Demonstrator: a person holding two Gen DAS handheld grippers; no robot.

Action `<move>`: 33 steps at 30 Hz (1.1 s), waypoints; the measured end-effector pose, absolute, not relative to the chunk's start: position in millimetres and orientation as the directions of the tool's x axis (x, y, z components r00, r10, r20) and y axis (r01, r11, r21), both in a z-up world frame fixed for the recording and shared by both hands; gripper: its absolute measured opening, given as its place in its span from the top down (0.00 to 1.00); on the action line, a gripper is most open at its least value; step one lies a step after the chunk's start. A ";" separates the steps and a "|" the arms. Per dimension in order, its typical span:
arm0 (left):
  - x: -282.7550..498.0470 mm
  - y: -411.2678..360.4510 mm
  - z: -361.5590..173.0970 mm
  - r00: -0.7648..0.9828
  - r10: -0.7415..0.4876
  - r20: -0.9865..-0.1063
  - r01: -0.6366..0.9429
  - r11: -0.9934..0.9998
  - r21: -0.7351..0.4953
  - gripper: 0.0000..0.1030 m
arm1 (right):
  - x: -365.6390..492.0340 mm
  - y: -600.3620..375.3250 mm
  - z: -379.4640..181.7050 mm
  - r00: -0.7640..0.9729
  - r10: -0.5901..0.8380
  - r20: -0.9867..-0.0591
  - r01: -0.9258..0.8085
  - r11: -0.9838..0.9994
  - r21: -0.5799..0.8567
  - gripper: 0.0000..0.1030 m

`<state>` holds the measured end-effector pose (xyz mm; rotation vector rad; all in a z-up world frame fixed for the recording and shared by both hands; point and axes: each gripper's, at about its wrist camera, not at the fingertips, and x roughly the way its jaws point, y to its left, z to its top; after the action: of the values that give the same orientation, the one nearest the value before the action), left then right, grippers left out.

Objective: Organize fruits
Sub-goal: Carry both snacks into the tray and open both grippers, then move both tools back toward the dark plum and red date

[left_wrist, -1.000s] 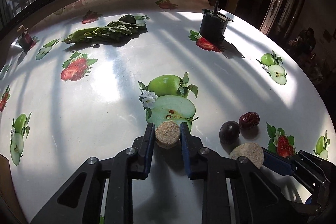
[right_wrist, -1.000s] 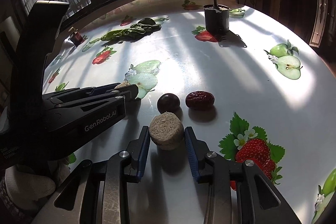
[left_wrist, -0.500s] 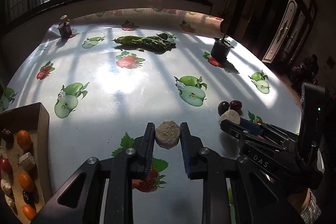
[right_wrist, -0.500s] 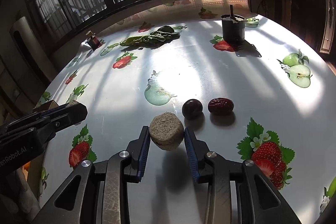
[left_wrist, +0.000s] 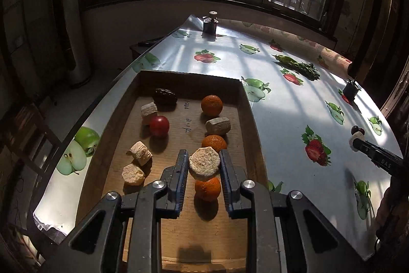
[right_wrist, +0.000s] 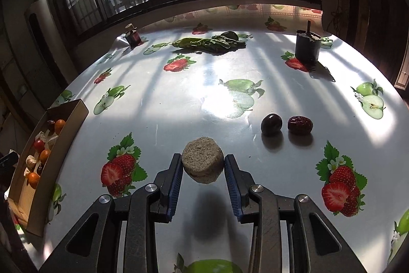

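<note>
My left gripper (left_wrist: 204, 165) is shut on a beige round cake piece (left_wrist: 204, 162) and holds it above the cardboard tray (left_wrist: 250, 117), over an orange (left_wrist: 207, 189). The tray holds several oranges, beige pieces, a red fruit (left_wrist: 159, 126) and a dark date (left_wrist: 165, 96). My right gripper (right_wrist: 203, 168) is shut on another beige round piece (right_wrist: 202, 162), held a little above the table. A dark plum (right_wrist: 271, 124) and a red date (right_wrist: 300, 124) lie on the table to its right front. The tray also shows in the right wrist view (right_wrist: 55, 145) at far left.
The table has a glossy fruit-print cloth (right_wrist: 179, 99). Leafy greens (right_wrist: 209, 42), a small jar (right_wrist: 133, 35) and a black cup (right_wrist: 307, 47) stand toward the back near the window. The table's left edge runs beside the tray (left_wrist: 112, 83).
My left gripper has swung left with its beige piece from the table middle to above the tray. My right gripper has lifted slightly and still holds its piece.
</note>
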<state>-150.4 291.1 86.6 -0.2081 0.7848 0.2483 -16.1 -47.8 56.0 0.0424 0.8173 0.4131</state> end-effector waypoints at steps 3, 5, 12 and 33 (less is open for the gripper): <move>-164.8 316.5 75.1 0.655 0.189 -0.731 -0.353 0.932 -0.075 0.77 | -46.9 1.3 78.1 0.566 0.469 -0.678 -0.465 0.861 0.207 0.65; -172.8 329.4 65.0 0.631 0.207 -0.748 -0.387 0.919 -0.073 0.77 | -69.2 40.0 90.7 0.526 0.530 -0.665 -0.555 0.806 0.203 0.65; -176.1 351.7 38.8 0.571 0.208 -0.794 -0.440 0.894 -0.082 0.77 | -115.2 160.3 81.2 0.317 0.623 -0.715 -0.732 0.640 0.233 0.65; -185.6 352.0 55.0 0.623 0.266 -0.736 -0.461 0.884 -0.071 0.45 | -139.1 220.8 49.1 0.315 0.555 -0.770 -0.757 0.636 0.149 0.42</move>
<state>-185.6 352.0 55.0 -0.2643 0.7961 0.4231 -139.1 220.8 49.1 -0.2586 0.8977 0.8768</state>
